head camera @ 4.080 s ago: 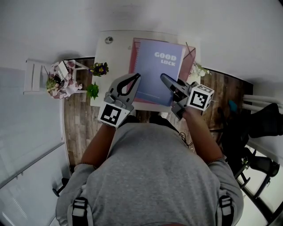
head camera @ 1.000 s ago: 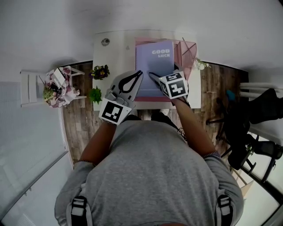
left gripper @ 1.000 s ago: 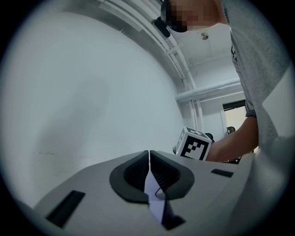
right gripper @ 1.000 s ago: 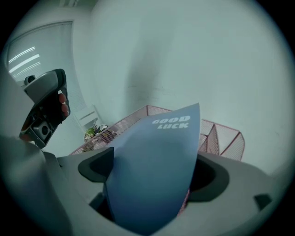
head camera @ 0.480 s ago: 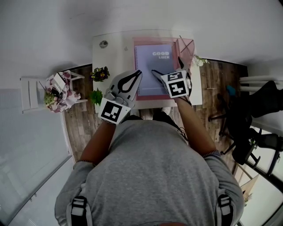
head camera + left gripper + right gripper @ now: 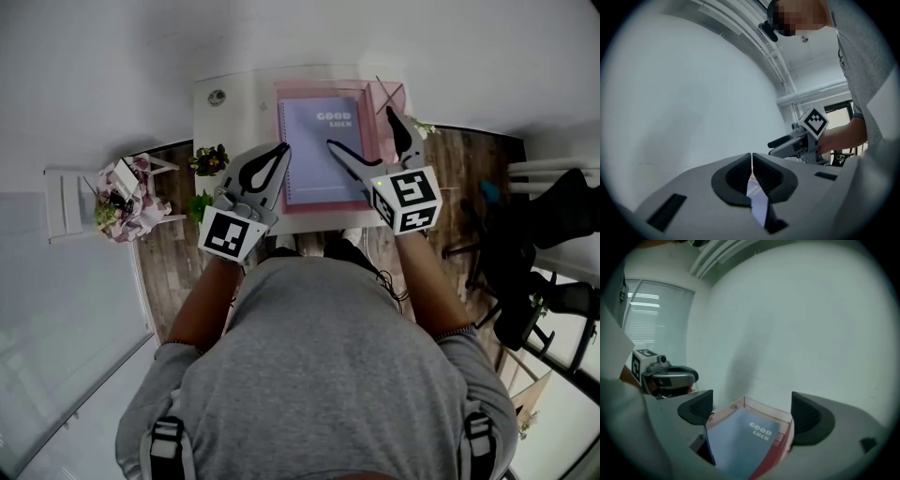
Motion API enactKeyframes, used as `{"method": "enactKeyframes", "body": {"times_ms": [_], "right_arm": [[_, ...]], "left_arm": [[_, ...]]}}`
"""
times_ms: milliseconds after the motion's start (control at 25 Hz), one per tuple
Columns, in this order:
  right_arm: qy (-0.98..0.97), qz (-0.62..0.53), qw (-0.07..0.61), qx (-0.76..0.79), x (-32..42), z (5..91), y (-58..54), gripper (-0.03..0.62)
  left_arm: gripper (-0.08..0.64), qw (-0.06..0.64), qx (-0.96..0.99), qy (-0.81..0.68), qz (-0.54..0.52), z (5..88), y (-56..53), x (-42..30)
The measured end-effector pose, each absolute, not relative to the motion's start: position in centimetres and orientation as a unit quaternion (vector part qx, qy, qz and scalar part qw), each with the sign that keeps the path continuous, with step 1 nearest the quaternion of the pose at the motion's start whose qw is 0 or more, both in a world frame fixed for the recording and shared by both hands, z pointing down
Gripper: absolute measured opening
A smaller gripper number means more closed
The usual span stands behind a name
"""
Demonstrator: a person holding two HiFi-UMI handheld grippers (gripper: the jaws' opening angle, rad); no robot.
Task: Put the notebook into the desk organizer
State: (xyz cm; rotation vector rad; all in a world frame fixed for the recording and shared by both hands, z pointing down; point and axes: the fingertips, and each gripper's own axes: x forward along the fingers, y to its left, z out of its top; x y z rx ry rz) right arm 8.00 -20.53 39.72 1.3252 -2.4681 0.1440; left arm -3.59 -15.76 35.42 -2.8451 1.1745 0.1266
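A lilac spiral notebook printed "GOOD LUCK" lies inside the pink desk organizer on the white desk. My right gripper hovers over the organizer's near right part with its jaws wide and closing slightly. The pads touch nothing. In the right gripper view the notebook and the organizer wall show beyond and between the jaws of that gripper. My left gripper is shut and empty at the notebook's near left corner. Its pads meet in the left gripper view.
The white desk stands against a pale wall, with a small round thing at its far left. Potted plants stand on the left of the desk, and a white rack and a bouquet beyond them. A dark chair stands to the right.
My right gripper has drawn back toward the person and to the right, off the notebook's near edge, with its jaws spread wider. The left gripper has barely shifted.
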Motion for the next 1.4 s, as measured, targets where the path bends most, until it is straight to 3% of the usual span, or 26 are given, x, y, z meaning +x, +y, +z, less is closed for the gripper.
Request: {"method": "enactKeyframes", "body": {"times_ms": [280, 560, 840, 1000, 1120, 1400], "right_arm": [[-0.89, -0.029, 0.1, 0.444, 8.8, 35.4, -18.2, 0.493], [-0.904, -0.028, 0.07, 0.42, 9.2, 35.8, -16.8, 0.392], [-0.916, -0.033, 0.09, 0.389, 8.6, 38.1, -15.3, 0.186], [-0.92, -0.037, 0.084, 0.381, 8.3, 38.2, -15.1, 0.122], [-0.927, -0.026, 0.08, 0.367, 8.4, 38.5, -14.8, 0.017], [-0.932, -0.04, 0.047, 0.359, 8.2, 37.4, -14.6, 0.008]], "left_arm": [[0.026, 0.036, -0.922, 0.383, 0.041, 34.6, -15.8, -2.3], [0.026, 0.037, -0.921, 0.385, 0.043, 34.2, -15.7, -1.1], [0.026, 0.036, -0.922, 0.383, 0.04, 34.7, -15.2, -0.3], [0.026, 0.036, -0.923, 0.38, 0.038, 34.9, -15.1, 0.2], [0.026, 0.038, -0.925, 0.377, 0.039, 34.9, -14.9, 0.5], [0.026, 0.035, -0.922, 0.384, 0.036, 35.3, -14.8, 0.5]]}}
